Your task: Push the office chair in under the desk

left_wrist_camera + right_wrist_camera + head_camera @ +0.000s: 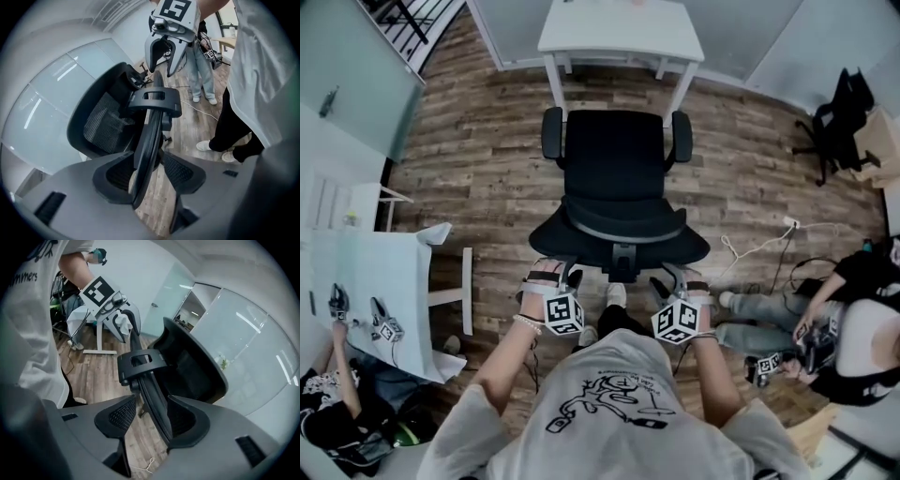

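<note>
A black office chair (614, 178) stands in front of me with its seat facing the white desk (619, 37), still out on the wood floor. Both grippers are down at the top of its backrest. In the left gripper view, my left gripper (150, 176) is open and straddles the backrest's top rim (149, 136), which runs between the jaws. In the right gripper view, my right gripper (152, 418) is open too, with the same rim (152, 390) between its jaws, close to the right one. Each gripper shows in the other's view at the far end of the rim.
A white table (375, 281) with spare grippers stands at the left. A person sits on the floor at the right (853, 319), another at the lower left (337, 403). Cables (759, 248) lie right of the chair. A second black chair (839, 117) stands at the far right.
</note>
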Demonstrator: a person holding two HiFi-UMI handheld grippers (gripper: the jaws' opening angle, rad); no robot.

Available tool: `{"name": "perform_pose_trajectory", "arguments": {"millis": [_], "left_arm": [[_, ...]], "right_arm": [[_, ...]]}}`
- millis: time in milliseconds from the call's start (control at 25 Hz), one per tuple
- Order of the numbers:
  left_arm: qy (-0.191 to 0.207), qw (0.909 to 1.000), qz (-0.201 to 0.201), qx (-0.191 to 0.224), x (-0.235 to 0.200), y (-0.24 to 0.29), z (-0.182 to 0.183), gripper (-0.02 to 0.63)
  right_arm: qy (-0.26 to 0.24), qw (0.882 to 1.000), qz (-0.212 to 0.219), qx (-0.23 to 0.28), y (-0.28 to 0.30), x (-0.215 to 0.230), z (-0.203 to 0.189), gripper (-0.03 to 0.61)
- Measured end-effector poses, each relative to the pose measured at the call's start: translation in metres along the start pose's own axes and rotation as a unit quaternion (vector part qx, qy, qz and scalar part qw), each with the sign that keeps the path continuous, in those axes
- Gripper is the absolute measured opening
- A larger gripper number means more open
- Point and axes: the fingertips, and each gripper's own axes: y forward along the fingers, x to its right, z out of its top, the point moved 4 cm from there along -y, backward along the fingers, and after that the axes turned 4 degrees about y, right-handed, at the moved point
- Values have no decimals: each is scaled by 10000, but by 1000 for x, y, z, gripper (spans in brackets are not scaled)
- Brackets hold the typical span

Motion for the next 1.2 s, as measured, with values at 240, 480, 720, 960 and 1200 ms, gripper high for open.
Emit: {"name": "perform_pose_trajectory", "arguments": {"millis": [240,480,720,960,1200], "left_arm": [[280,9988,-223,-332,1,26,-7,189],[507,9969,-570,-207,-1,31,-5,114],[500,9958,-721,-277,-7,34,-6,107],[575,9941,-807,-444,-24,50,-11,107],[453,9938,-762,-664,-48,65,-15,106]], "right_arm": [[-187,9991,238,-295,30,1,-16,219],[617,9954,678,-277,40,12,-23,179],[549,9946,831,-277,43,16,-22,166],[589,9938,901,-272,59,31,-19,160],[569,9932,986,-253,73,53,-11,156]]}}
